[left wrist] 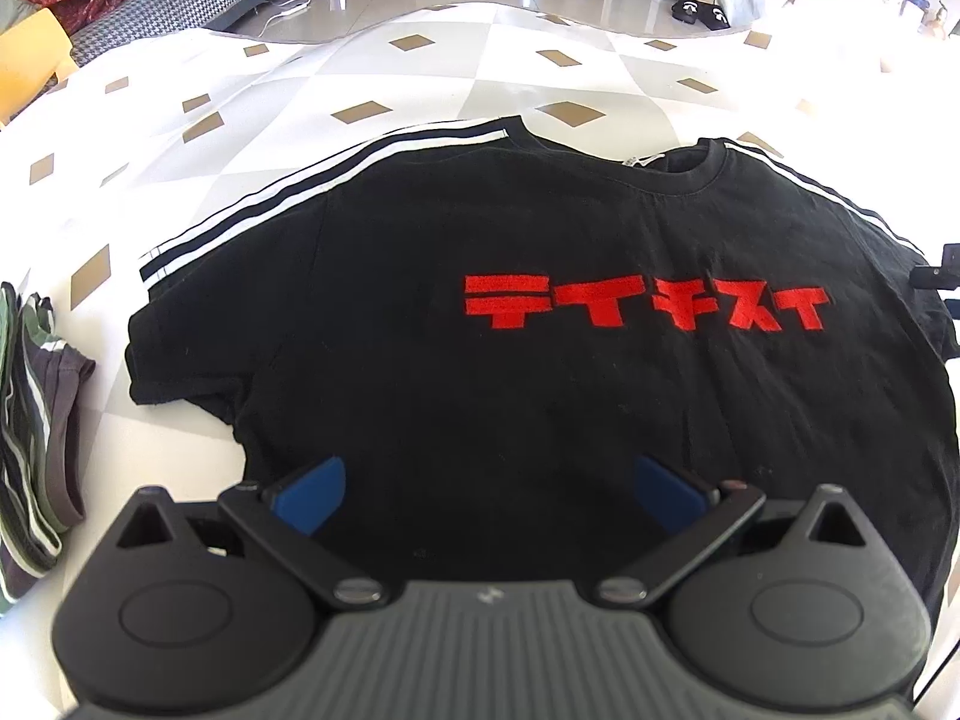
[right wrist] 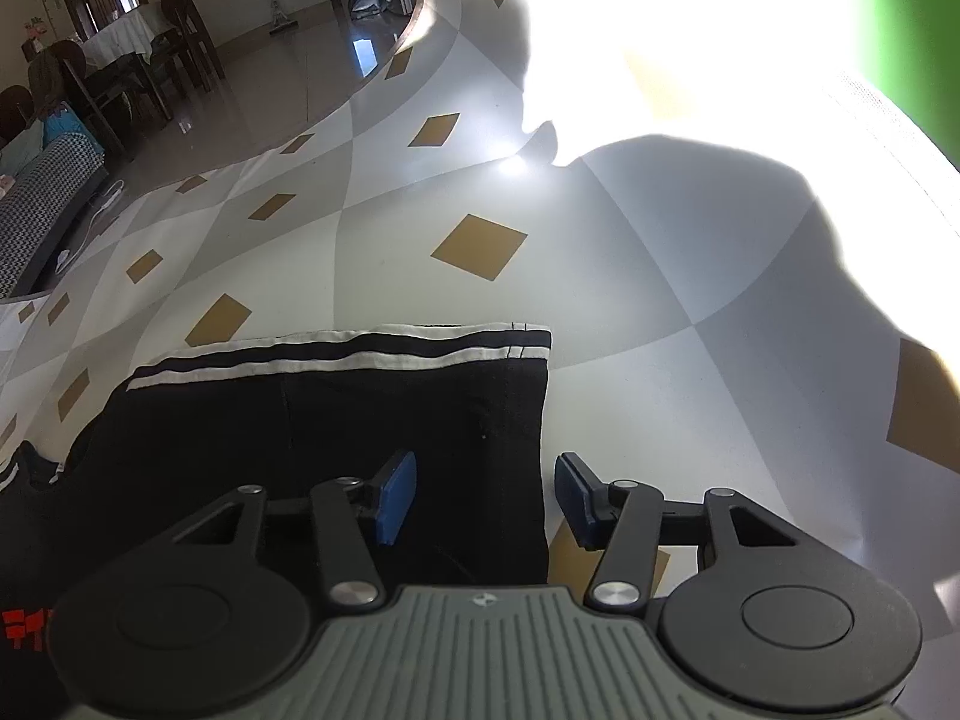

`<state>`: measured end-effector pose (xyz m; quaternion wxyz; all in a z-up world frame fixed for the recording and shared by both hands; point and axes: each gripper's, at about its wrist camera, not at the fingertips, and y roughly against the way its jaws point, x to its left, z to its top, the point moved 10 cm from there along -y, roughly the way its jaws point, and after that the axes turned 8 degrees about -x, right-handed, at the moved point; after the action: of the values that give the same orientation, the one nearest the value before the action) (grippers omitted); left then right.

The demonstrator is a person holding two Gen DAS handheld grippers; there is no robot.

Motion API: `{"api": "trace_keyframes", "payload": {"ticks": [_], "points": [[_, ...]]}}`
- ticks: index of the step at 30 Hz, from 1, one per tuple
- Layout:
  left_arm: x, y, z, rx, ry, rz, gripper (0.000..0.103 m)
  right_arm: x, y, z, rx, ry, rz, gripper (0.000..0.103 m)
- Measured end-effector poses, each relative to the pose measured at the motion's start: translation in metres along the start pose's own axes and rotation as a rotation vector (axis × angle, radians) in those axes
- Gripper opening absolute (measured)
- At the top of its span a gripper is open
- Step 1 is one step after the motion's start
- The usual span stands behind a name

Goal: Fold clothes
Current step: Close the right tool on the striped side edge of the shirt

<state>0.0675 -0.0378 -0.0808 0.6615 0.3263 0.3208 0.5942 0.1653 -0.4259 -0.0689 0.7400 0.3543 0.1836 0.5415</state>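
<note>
Diamond-patterned tablecloth [left wrist: 420, 78]; flat black cotton T-shirt [left wrist: 540, 372], striped sleeves.

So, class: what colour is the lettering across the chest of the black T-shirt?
Red lettering on the black cotton T-shirt, clearest in the left wrist view.

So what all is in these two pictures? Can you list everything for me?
T-shirt: one, black with red lettering and white shoulder stripes, spread flat on the table.
Sleeve: one, black with white stripes, lying flat in the right view.
Striped clothes: one pile, green and grey, at the table's left edge.
Table: one, white and grey with tan diamonds.
Slippers: a pair, black, on the floor beyond.
Left gripper: blue fingers wide apart over the shirt's lower part.
Right gripper: blue fingers apart, straddling the sleeve's edge.
</note>
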Motion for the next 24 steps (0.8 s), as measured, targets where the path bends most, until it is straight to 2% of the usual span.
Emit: {"api": "trace_keyframes", "payload": {"ticks": [2,6,9,17,24], "points": [[-0.002,-0.002,-0.001,0.009,0.001,-0.002,0.103,0.001,-0.001,0.000,-0.011,0.020,-0.011,0.039],[-0.005,-0.006,-0.003,0.017,-0.004,-0.003,0.103,0.003,-0.002,0.002,-0.021,0.027,-0.004,0.016],[-0.007,-0.007,-0.004,0.021,-0.006,-0.007,0.103,0.007,0.000,0.004,-0.024,0.017,0.010,0.009],[-0.005,-0.005,-0.003,0.019,-0.002,-0.005,0.103,0.025,0.022,0.021,-0.114,0.060,0.036,0.007],[-0.002,-0.002,-0.003,0.020,0.004,-0.002,0.103,0.067,0.049,0.028,-0.190,0.155,0.131,0.007]]}}
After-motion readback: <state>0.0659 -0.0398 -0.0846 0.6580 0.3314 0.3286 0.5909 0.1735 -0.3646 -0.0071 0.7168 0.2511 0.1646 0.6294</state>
